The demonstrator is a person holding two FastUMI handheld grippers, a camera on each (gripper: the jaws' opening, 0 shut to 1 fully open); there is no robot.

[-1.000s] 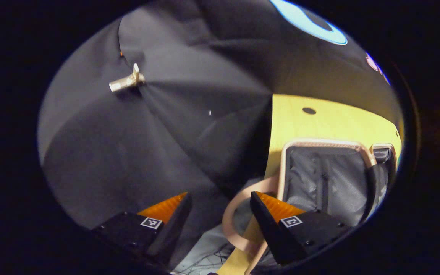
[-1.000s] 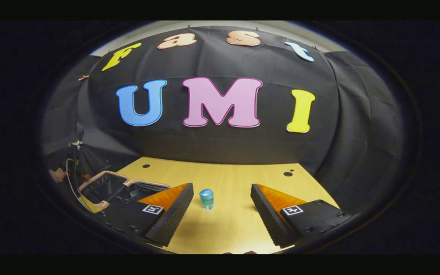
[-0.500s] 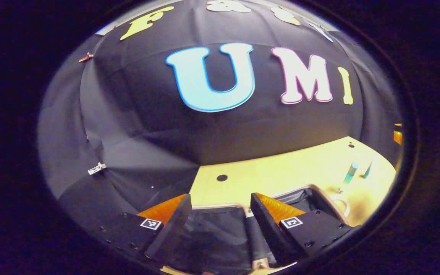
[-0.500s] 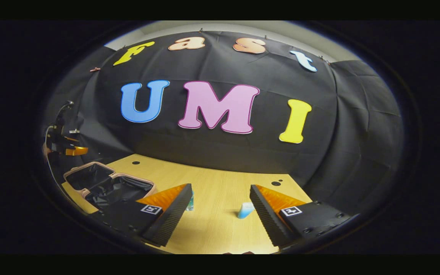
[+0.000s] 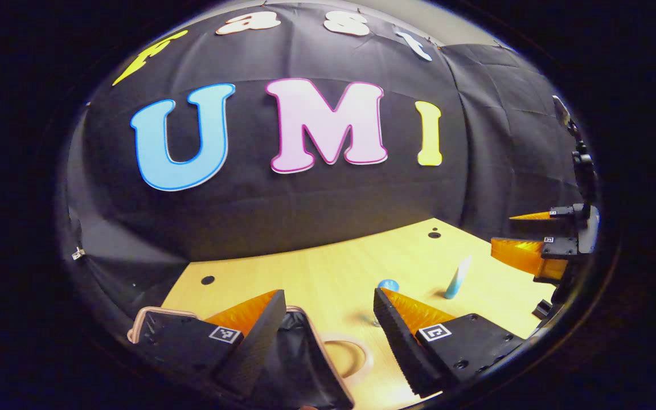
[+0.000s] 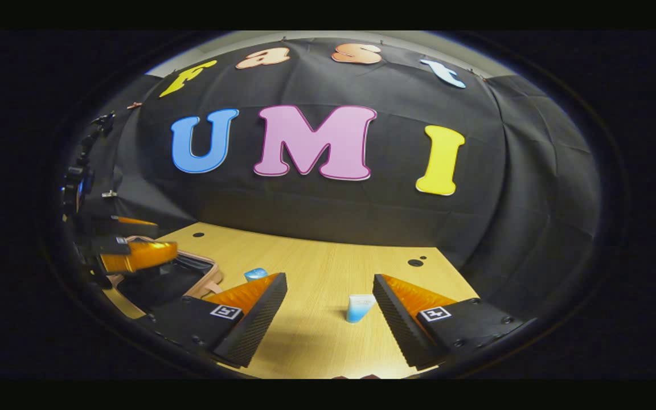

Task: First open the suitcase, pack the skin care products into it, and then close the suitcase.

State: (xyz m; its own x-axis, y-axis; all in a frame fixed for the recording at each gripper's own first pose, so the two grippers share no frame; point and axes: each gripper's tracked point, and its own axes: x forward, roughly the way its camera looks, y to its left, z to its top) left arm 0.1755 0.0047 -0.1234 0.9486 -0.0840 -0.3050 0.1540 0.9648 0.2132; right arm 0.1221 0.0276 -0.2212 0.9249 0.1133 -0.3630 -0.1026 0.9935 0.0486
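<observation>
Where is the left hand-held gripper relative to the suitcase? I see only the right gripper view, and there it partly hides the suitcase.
Observer: In the left gripper view, the left hand-held gripper is open over the open suitcase. Dark lining shows between its fingers, and nothing is gripped.
Operator: Is anything lying beside the suitcase?
Observer: Yes. A pale loop strap lies on the table, against the suitcase's rim.
Operator: Is a bottle near it?
Observer: A blue cap shows just beyond the loop, behind a finger.

Light wooden table (image 6: 328, 341) bearing an open suitcase (image 6: 205, 272), a blue-capped bottle (image 6: 255, 274) and a pale blue tube (image 6: 359, 307).
</observation>
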